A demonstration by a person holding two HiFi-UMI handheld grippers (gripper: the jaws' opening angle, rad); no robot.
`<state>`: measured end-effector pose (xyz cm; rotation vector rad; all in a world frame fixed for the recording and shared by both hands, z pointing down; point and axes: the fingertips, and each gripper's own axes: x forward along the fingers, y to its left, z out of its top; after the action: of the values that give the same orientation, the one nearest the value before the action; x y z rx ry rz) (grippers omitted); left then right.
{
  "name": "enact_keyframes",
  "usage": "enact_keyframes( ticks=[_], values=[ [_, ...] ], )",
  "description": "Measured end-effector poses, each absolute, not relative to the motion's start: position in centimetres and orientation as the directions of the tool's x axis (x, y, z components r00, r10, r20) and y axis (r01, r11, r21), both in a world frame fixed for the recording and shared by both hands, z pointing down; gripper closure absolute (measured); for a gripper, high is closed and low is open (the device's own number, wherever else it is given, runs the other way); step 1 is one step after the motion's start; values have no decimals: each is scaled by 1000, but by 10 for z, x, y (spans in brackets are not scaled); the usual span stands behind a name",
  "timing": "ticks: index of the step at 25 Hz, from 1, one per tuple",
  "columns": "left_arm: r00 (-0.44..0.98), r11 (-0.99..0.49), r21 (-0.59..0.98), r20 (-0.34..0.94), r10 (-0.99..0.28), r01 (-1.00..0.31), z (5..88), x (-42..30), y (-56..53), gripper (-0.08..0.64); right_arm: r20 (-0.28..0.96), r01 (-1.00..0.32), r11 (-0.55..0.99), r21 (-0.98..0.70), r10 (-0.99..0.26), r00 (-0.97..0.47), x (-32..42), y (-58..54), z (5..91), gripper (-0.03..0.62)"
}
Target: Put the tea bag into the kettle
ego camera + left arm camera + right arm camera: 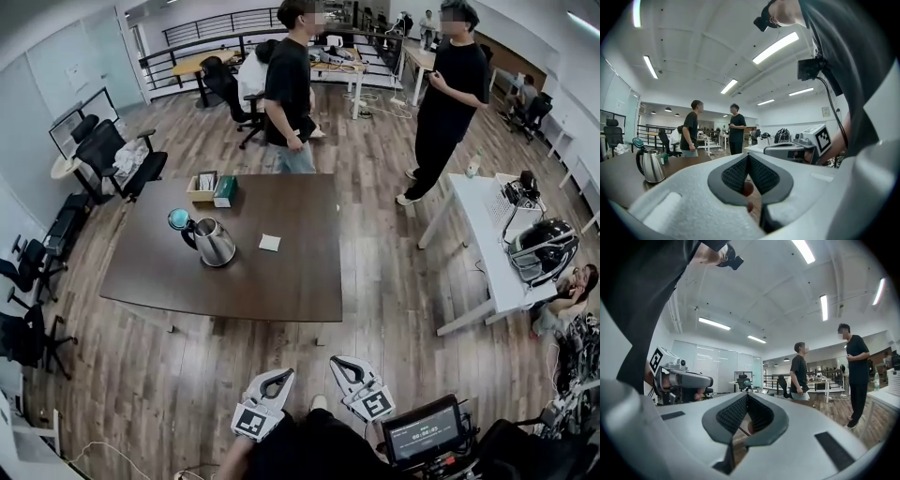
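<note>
A steel kettle (216,243) stands on the left part of the dark brown table (281,281), its teal lid (178,219) flipped open. The tea bag (270,243), a small white square, lies flat on the table just right of the kettle. My left gripper (284,375) and right gripper (338,361) are held side by side close to my body, well short of the table's near edge. Both are shut with nothing between them. The kettle (650,166) shows at the left of the left gripper view, beyond my shut left gripper (748,159). My right gripper (747,397) points across the room.
A cardboard box (202,187) and a green box (225,190) sit at the table's far edge. Two people (289,84) (450,94) stand beyond it. A white desk (487,234) with a helmet (542,246) is at right, office chairs (117,155) at left, a small screen (424,431) by my right side.
</note>
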<state>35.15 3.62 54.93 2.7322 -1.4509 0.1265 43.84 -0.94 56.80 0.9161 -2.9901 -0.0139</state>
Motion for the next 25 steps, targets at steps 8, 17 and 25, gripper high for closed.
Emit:
enact_keyframes(
  ticks=[8,17,25],
  values=[
    [562,-558,66,99,-821,-827,559,329,-15,560,67,-565,825,23,-565,-822,419,-60,568,588],
    [651,-650,46,13,-759,-759,550,260,-93,560,104,-610,791,49,-611,-785,345,-124,562,588],
    [682,-680,-51,-33,-731,-731,533,184,-130,560,165,-602,793,93,-608,-776,276,-175,560,588]
  ],
)
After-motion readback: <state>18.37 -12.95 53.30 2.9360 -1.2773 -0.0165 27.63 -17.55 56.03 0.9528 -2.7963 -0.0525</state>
